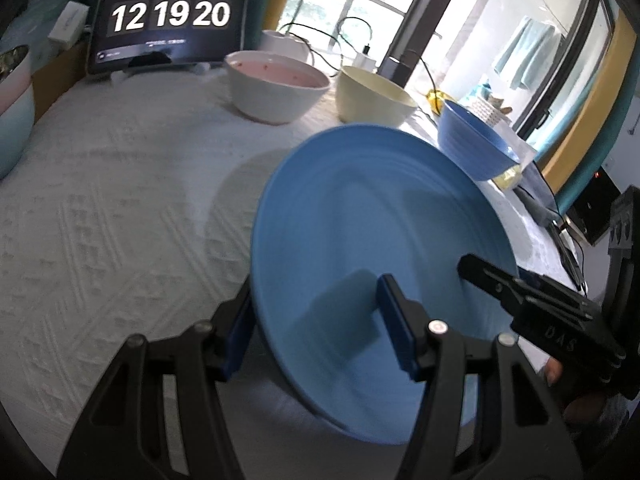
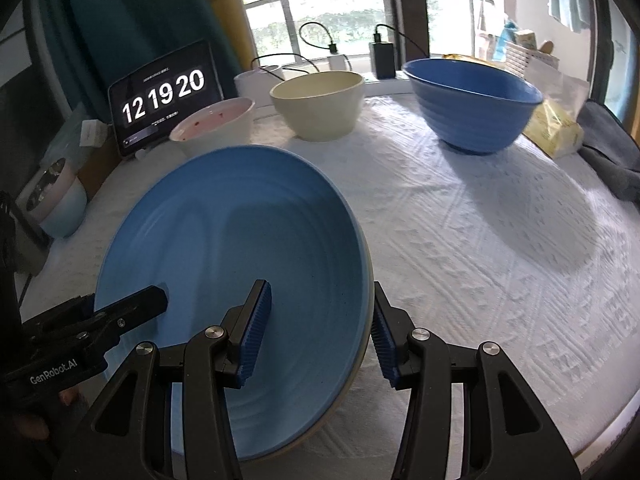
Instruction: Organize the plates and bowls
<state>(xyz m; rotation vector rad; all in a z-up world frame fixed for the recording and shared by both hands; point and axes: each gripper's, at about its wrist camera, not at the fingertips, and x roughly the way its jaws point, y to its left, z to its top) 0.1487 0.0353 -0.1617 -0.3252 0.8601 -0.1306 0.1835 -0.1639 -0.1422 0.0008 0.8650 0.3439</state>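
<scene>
You hold the blue plate (image 1: pixel 372 240) between your two grippers, tilted and lifted off the white tablecloth (image 1: pixel 120 200). Your left gripper (image 1: pixel 320 328) sits at the bottom of its own view, half open, with one blue pad on the plate's face and the other behind the rim, so the plate's edge is clamped between them. Your right gripper (image 2: pixel 316 332) does the same at the bottom of the right wrist view, half open, one pad inside the plate (image 2: pixel 240 248) and one outside its rim. Each gripper shows in the other's view, gripping the opposite edge: the right one at the lower right, the left one at the lower left.

Along the far edge of the table stand a pink bowl (image 1: pixel 276 88), a cream bowl (image 1: pixel 372 96) and a dark blue bowl (image 1: pixel 476 140), side by side. A tablet (image 1: pixel 168 20) showing a clock leans in the upper left of both views
</scene>
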